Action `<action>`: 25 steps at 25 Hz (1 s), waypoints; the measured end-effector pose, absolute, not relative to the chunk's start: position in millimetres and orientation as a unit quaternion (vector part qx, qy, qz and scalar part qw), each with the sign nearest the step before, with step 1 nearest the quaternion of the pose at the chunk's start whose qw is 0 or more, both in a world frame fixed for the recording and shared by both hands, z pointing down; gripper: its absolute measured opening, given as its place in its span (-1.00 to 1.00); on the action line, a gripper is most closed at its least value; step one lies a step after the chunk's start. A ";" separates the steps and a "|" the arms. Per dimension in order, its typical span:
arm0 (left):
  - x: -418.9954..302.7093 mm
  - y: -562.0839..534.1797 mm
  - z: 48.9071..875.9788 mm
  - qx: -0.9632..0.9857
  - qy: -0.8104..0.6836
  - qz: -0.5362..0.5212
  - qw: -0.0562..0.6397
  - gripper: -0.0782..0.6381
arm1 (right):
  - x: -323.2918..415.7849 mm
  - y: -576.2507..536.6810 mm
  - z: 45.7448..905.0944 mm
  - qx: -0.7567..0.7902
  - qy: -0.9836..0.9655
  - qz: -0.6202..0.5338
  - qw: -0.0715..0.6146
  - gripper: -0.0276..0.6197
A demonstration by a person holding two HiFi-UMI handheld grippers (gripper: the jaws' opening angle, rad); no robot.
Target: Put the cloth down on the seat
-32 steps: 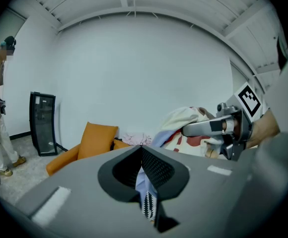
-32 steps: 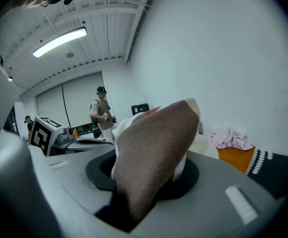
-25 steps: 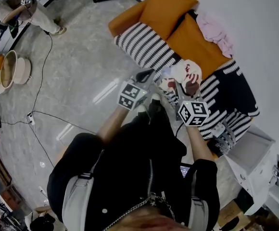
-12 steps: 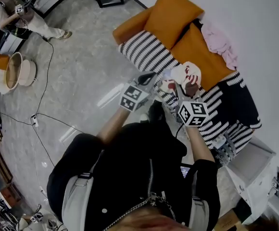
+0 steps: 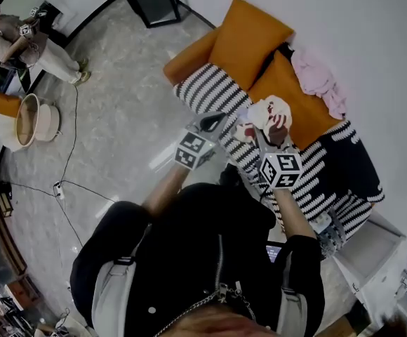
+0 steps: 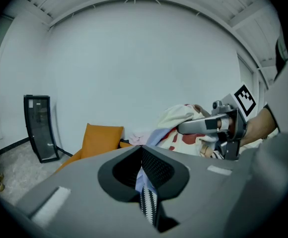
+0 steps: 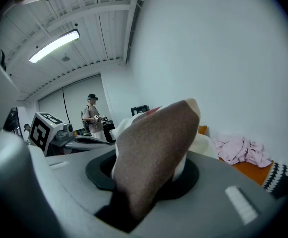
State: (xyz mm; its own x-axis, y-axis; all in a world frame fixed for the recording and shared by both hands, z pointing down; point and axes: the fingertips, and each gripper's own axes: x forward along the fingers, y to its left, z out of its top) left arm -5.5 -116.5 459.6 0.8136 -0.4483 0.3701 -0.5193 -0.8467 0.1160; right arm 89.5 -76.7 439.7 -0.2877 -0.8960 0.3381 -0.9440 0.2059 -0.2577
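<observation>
A white cloth [image 5: 269, 112] with red and brown patches hangs over the striped sofa seat [image 5: 209, 88], held up between both grippers. My left gripper [image 5: 221, 121] is shut on a thin pale edge of the cloth [image 6: 143, 178]. The bunched cloth [image 6: 176, 119] lies beyond it, beside the right gripper [image 6: 217, 126]. My right gripper [image 5: 271, 133] is shut on the cloth's thick brown and white fold [image 7: 154, 150], which fills its jaws. The left gripper [image 7: 79, 141] shows at the left of the right gripper view.
Two orange cushions [image 5: 249, 34] [image 5: 296, 98] lean at the sofa's back, with a pink garment [image 5: 317, 76] behind them. Another person [image 5: 22, 39] stands far left, near two basins [image 5: 29, 119]. A cable [image 5: 70, 160] runs over the floor. A white cabinet [image 5: 368, 248] stands lower right.
Both grippers have moved a little farther over the sofa, with the cloth still held in both. The person in the background has shifted.
</observation>
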 end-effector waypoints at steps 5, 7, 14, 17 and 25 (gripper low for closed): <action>8.8 -138.3 455.7 0.944 -0.260 0.175 0.105 -0.75 | 110.8 -101.0 446.1 0.590 -0.777 0.215 0.048 -0.45; 12.8 -146.6 454.2 0.942 -0.265 0.180 0.101 -0.75 | 118.0 -109.5 448.9 0.587 -0.779 0.217 0.044 -0.45; 25.9 -172.2 457.2 0.934 -0.288 0.190 0.097 -0.75 | 139.5 -136.1 464.0 0.574 -0.786 0.228 0.038 -0.45; 31.4 -180.2 459.9 0.931 -0.298 0.186 0.101 -0.75 | 146.9 -144.2 469.4 0.568 -0.789 0.230 0.043 -0.45; 27.9 -196.2 464.8 0.922 -0.320 0.186 0.113 -0.75 | 149.6 -166.3 474.6 0.550 -0.799 0.237 0.057 -0.45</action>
